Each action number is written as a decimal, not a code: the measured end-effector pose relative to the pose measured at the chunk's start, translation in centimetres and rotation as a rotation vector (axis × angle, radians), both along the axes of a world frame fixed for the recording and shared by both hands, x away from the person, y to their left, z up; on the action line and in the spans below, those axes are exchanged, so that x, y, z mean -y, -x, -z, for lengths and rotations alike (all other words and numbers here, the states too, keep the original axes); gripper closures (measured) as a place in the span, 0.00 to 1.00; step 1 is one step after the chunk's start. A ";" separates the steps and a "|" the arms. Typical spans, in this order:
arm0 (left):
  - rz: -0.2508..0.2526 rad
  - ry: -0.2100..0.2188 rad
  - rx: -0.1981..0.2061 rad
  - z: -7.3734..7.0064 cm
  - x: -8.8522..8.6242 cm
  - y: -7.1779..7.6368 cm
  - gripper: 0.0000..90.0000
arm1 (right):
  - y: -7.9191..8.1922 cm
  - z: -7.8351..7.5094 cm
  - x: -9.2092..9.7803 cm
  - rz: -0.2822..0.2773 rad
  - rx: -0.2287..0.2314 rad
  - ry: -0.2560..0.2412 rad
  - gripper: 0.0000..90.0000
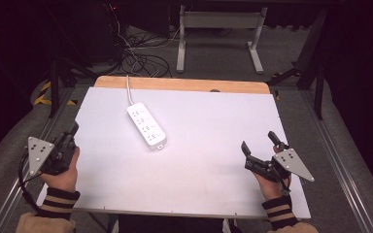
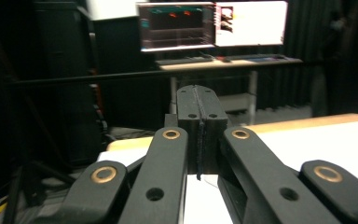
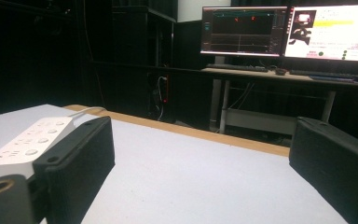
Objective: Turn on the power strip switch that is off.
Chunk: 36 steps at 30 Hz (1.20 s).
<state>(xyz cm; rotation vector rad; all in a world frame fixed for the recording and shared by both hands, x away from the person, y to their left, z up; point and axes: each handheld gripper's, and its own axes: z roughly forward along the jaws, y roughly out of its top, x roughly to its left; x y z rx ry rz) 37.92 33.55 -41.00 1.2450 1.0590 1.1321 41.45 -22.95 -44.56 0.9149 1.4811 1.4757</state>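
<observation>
A white worktop with a bare wooden strip along its far edge, seen from above. A white power strip lies flat on the worktop, left of centre and toward the far edge, set at a slant, with its white cord running off over the far edge. Nothing else lies around it. At the near left corner a person's left hand holds the left gripper just over the worktop's left edge; in the left gripper view its jaws are pressed together with nothing between them. Near the right edge the right hand holds the right gripper, its jaws spread wide apart and empty, well apart from the power strip. In the right gripper view the power strip sits partly behind the left jaw. Beyond the far edge stand a desk with two lit monitors, a tangle of cables on the floor, and dark surroundings.
</observation>
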 end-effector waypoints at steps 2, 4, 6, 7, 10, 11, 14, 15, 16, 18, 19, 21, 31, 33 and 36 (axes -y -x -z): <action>-0.016 -0.015 -0.003 0.3 0.0 0.0 1.00 | -0.2 0.0 -0.4 -0.010 0.000 0.010 0.08; -0.021 -0.022 -0.015 0.7 0.1 -0.1 1.00 | -0.3 0.1 -0.5 -0.011 -0.002 0.014 0.08; -0.022 -0.022 -0.020 0.8 0.2 -0.2 1.00 | -0.3 0.1 -0.5 -0.014 -0.001 0.016 0.08; -0.024 -0.025 -0.019 0.8 0.3 -0.2 1.00 | -0.3 0.1 -0.5 -0.013 0.001 0.016 0.08; -0.027 -0.027 -0.013 0.8 0.4 -0.2 1.00 | 0.0 0.0 -0.3 -0.009 0.004 0.015 0.08; -0.020 -0.026 -0.001 0.9 0.5 -0.2 0.91 | 0.1 0.0 -0.3 -0.008 0.006 0.015 0.08; -0.023 -0.016 0.017 1.3 0.4 -0.9 0.40 | 0.2 0.0 -0.2 -0.003 0.004 0.018 0.08; -0.019 -0.006 0.025 1.4 0.3 -1.1 0.30 | 0.2 0.1 -0.2 -0.002 0.004 0.019 0.08; -0.025 -0.010 0.025 1.5 0.3 -1.3 0.22 | 0.3 0.1 -0.2 0.002 0.004 0.022 0.08; -0.031 -0.006 0.005 1.5 0.2 -1.6 0.14 | 0.3 0.1 -0.1 0.003 0.005 0.023 0.08; -0.027 0.004 0.004 1.5 0.2 -1.7 0.14 | 0.3 0.1 -0.1 0.003 0.005 0.023 0.08; -0.021 0.004 -0.006 1.5 0.2 -1.9 0.11 | 0.3 0.1 0.1 0.010 0.002 0.022 0.08; 0.011 -0.024 -0.043 1.8 0.5 -2.1 0.08 | 0.2 0.1 -0.1 0.003 0.000 0.024 0.08; 0.011 -0.027 -0.044 1.9 0.4 -2.0 0.08 | 0.1 0.2 -0.2 0.001 -0.001 0.026 0.08; 0.010 -0.034 -0.053 2.1 0.4 -2.0 0.08 | 0.0 0.2 -0.4 -0.002 0.000 0.027 0.08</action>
